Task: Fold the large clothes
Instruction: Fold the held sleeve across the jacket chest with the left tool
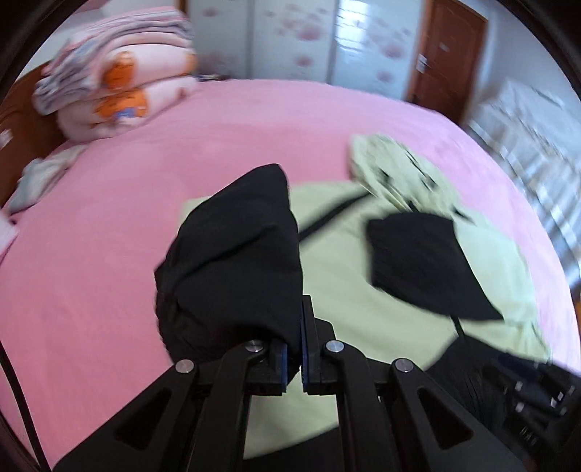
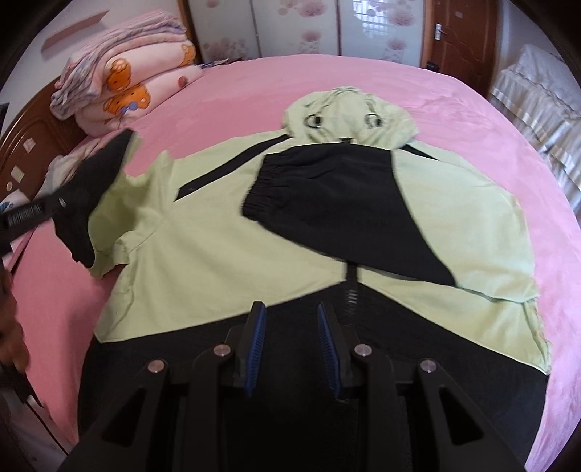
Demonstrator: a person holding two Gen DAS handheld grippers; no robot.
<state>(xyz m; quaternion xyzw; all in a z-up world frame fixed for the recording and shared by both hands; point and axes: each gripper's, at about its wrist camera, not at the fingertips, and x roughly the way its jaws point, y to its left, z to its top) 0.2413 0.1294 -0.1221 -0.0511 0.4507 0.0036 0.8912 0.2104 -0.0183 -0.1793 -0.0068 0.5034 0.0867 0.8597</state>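
A light green hooded jacket point(image 2: 203, 254) with black sleeves and a black hem lies spread on the pink bed point(image 2: 225, 94); its hood point(image 2: 345, 112) points away. One black sleeve point(image 2: 334, 203) lies folded across the chest. My left gripper point(image 1: 294, 348) is shut on the other black sleeve cuff point(image 1: 236, 254) and holds it lifted; this shows at the left of the right wrist view point(image 2: 87, 196). My right gripper point(image 2: 292, 348) is open and empty above the black hem point(image 2: 417, 326). The jacket also shows in the left wrist view point(image 1: 337, 290).
A stack of folded pink quilts point(image 2: 123, 83) sits at the bed's far left corner by the wooden headboard point(image 2: 21, 145). A flowered wardrobe point(image 2: 297, 25) and a brown door point(image 2: 461, 40) stand behind the bed. A white cabinet point(image 2: 533, 105) is at the right.
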